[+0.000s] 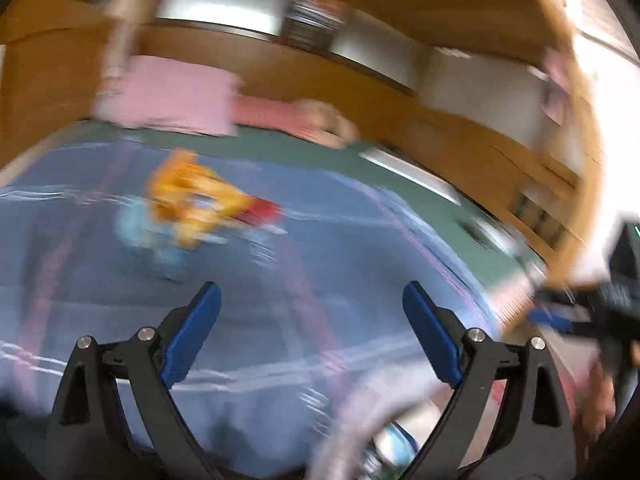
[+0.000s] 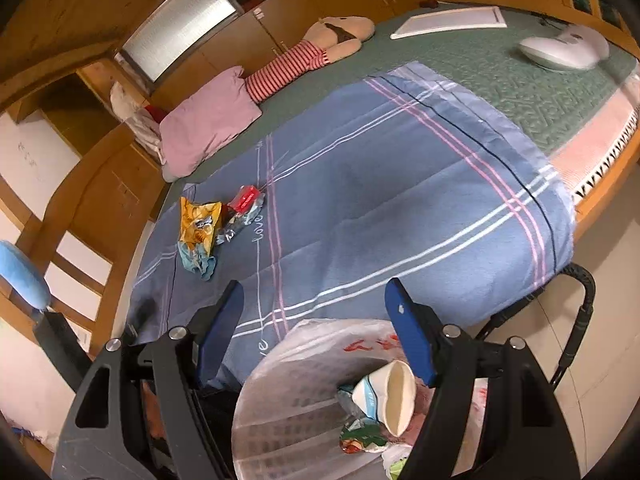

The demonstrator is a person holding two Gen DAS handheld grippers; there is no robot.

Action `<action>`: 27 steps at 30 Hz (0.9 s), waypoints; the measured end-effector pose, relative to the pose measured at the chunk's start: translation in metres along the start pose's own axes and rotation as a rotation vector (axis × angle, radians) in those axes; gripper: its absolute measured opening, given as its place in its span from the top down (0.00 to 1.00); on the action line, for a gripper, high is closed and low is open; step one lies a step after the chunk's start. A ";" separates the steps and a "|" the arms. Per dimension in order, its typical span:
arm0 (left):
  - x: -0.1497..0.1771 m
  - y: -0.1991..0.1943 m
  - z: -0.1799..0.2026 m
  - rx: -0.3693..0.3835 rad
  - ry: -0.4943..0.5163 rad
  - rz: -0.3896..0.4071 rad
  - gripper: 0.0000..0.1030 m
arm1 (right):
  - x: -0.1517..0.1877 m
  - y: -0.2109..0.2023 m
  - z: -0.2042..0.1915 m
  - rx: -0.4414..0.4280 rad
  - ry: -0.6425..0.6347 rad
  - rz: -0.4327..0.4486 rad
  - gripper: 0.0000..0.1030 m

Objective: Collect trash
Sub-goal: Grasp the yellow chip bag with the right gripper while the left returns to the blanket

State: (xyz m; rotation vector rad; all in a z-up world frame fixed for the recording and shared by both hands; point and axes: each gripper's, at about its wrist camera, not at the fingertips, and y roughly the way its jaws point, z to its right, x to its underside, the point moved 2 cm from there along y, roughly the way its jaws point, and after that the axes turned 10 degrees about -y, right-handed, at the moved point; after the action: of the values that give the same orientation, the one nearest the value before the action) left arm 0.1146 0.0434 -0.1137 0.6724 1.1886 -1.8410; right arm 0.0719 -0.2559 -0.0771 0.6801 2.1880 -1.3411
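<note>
A white plastic bag (image 2: 304, 384) lining a bin stands just beside the near edge of the bed, its mouth open below the right gripper (image 2: 314, 312). Inside it lie a crumpled white paper cup (image 2: 390, 396) on its side, mouth toward the camera, and beside and below that a green and red wrapper (image 2: 360, 438); more scraps sit deeper in the bag, too small to tell. The right gripper hangs over the bag's far rim with its blue fingers (image 2: 412, 340) spread apart and nothing between them. The left gripper (image 1: 312, 332) is also spread wide and empty, above the blue plaid sheet (image 2: 380, 200); its view is heavily blurred. The trash left on the sheet lies in a small heap near the sheet's left side: a yellow snack bag (image 2: 200, 220), a light blue wrapper (image 2: 198, 262) touching its near end, a red packet (image 2: 246, 198) and a clear crinkled wrapper (image 2: 242, 222) just beside it. In the left wrist view the same heap shows ahead of the fingers as a yellow and red smear. A pink pillow (image 2: 206, 124) and a striped doll (image 2: 304, 60) lie on the green bedspread (image 2: 500, 76), well apart from the heap.
</note>
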 end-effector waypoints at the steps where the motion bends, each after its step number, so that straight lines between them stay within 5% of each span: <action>1: -0.013 0.000 -0.007 -0.036 0.014 0.019 0.10 | -0.002 0.008 -0.009 0.007 -0.025 -0.014 0.30; 5: -0.051 0.006 -0.034 -0.213 0.047 0.082 0.05 | -0.009 0.039 -0.037 -0.020 -0.072 -0.055 0.30; 10: -0.059 0.031 -0.103 -0.414 -0.266 -0.039 0.05 | -0.028 0.103 -0.087 -0.053 -0.163 -0.106 0.29; 15: -0.062 0.001 -0.123 -0.340 -0.398 0.098 0.04 | -0.061 0.187 -0.135 -0.047 -0.216 -0.153 0.28; 21: -0.060 0.005 -0.156 -0.203 -0.638 0.021 0.04 | -0.098 0.282 -0.190 0.070 -0.303 -0.140 0.21; 27: -0.058 0.010 -0.159 -0.196 -0.665 0.017 0.03 | -0.096 0.344 -0.209 0.138 -0.335 -0.218 0.20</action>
State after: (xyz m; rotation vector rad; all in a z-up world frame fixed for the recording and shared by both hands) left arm 0.1531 0.2067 -0.1388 -0.0532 0.8867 -1.7028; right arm 0.3329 0.0533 -0.1608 0.2432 1.9530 -1.5984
